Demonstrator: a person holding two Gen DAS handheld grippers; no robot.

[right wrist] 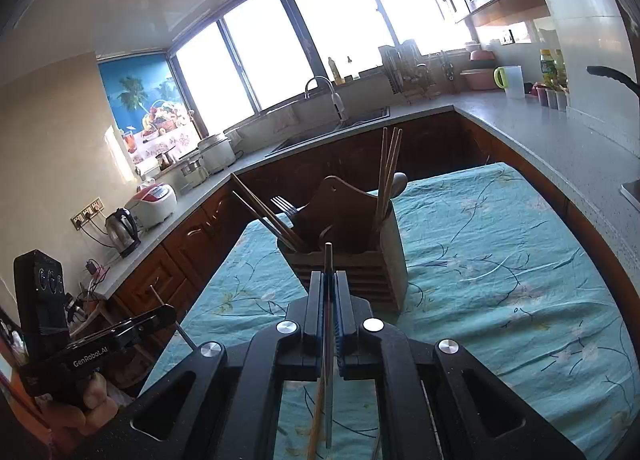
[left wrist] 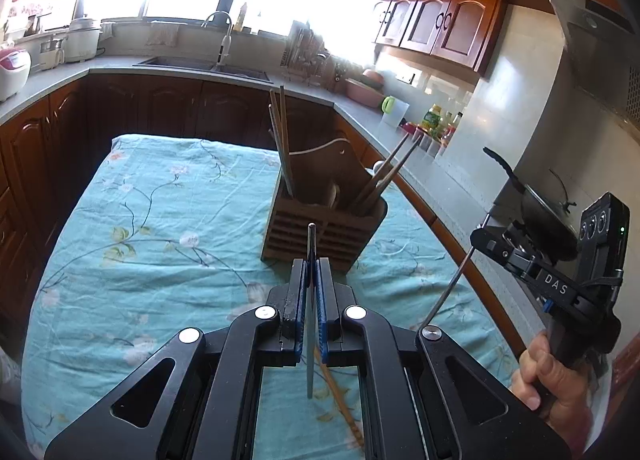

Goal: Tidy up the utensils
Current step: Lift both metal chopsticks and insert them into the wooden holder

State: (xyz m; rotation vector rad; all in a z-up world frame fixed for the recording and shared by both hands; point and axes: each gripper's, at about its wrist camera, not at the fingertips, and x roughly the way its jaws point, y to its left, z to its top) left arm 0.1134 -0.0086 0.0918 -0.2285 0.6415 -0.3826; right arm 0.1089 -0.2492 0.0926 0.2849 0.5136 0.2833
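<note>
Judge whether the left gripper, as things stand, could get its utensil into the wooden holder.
Probably yes. The left gripper, shut on a thin metal utensil, faces the wooden holder with only bare tablecloth between; the holder's top is open, though chopsticks crowd it.

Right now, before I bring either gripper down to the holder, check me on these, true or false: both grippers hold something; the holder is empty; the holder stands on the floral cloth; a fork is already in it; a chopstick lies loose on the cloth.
1. Both grippers hold something. True: the left gripper is shut on a thin metal utensil, the right gripper on a slim utensil.
2. The wooden holder is empty. False: chopsticks stand in it.
3. The holder stands on the floral cloth. True.
4. A fork is already in it. True.
5. No chopstick lies loose on the cloth. False: a loose chopstick lies under the left gripper.
</note>
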